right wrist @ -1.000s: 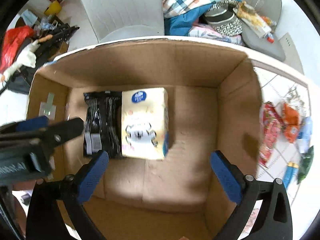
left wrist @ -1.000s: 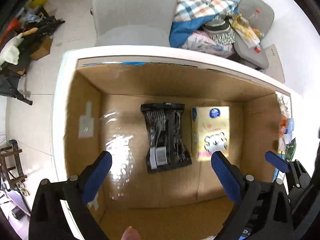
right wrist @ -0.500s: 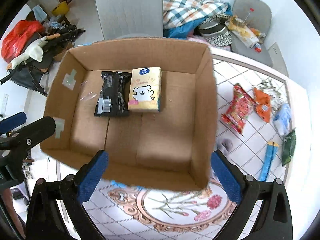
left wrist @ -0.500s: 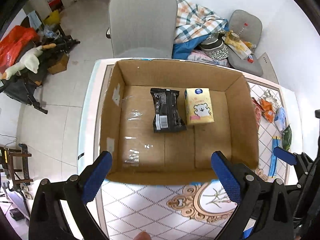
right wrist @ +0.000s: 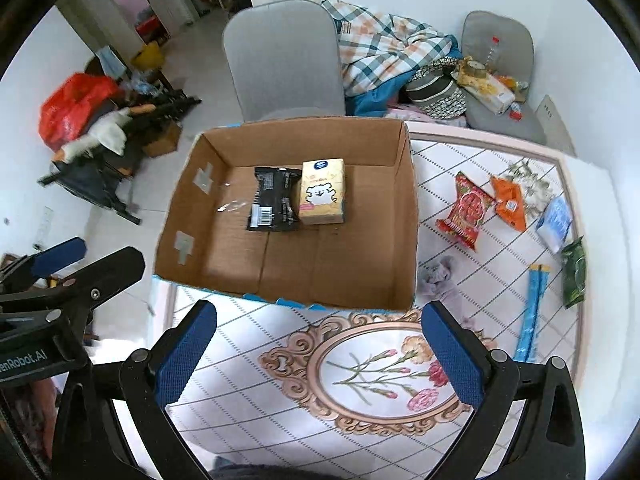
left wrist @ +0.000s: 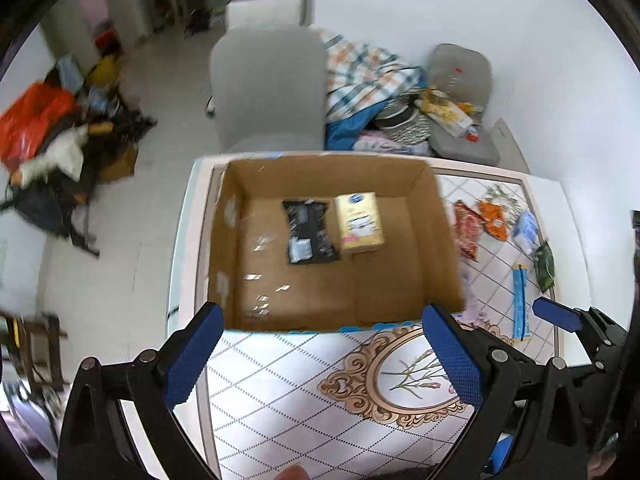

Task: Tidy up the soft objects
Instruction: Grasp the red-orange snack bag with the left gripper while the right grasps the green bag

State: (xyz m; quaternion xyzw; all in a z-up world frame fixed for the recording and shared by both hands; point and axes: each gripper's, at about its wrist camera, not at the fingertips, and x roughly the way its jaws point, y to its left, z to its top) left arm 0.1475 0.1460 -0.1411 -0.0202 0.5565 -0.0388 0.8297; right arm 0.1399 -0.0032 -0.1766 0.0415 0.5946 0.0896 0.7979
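An open cardboard box [left wrist: 436, 248] [right wrist: 408, 216] stands on the table. Inside lie a black packet [left wrist: 308, 232] [right wrist: 274, 204] and a yellow tissue pack [left wrist: 358, 220] [right wrist: 323, 192], side by side. To the right of the box lie a red snack bag [right wrist: 466, 210], an orange bag [right wrist: 508, 202], a light blue pack [right wrist: 556, 220], a green bag [right wrist: 574, 272], a blue stick pack [right wrist: 530, 312] and a grey cloth [right wrist: 438, 276]. My left gripper [left wrist: 320, 360] is open and empty, held high before the box. My right gripper [right wrist: 318, 356] is open and empty, also above the table's near part.
The table carries a tiled cloth with a floral oval [right wrist: 380, 372]. A grey chair [right wrist: 284, 64] stands behind the box. A plaid blanket and bags [right wrist: 400, 52] pile at the back right. Clutter [right wrist: 100, 120] lies on the floor at left.
Both grippers have pulled up and back out of the box. The box and the packets beside it now show whole. The black packet and tissue pack have stayed in place.
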